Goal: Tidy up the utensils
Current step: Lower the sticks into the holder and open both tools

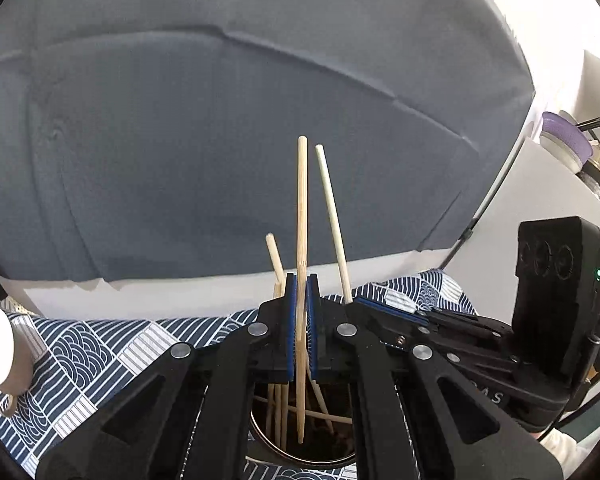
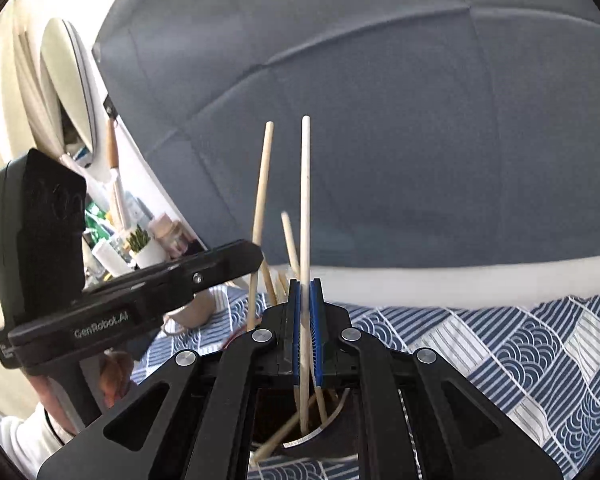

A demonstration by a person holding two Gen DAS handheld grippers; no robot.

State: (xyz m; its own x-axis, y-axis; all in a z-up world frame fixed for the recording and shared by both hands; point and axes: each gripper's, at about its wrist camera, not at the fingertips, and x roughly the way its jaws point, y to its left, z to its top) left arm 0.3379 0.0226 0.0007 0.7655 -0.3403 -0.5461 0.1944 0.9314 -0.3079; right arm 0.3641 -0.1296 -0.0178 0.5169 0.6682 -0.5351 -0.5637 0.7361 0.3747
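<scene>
Each gripper, left [image 1: 302,284] and right [image 2: 306,288], was closed on one light, stiff, slippery chopstick [image 1: 302,208] [image 2: 305,200] gripped mid-shaft, pointing to 12 o'clock above the holder [image 1: 300,454].

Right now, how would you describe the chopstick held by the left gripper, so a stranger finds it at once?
Start at the blue wave-patterned tablecloth, then the round container holding chopsticks. The chopstick stands upright between the left gripper's shut jaws. It is yellower than the paler chopstick leaning beside it.
</scene>
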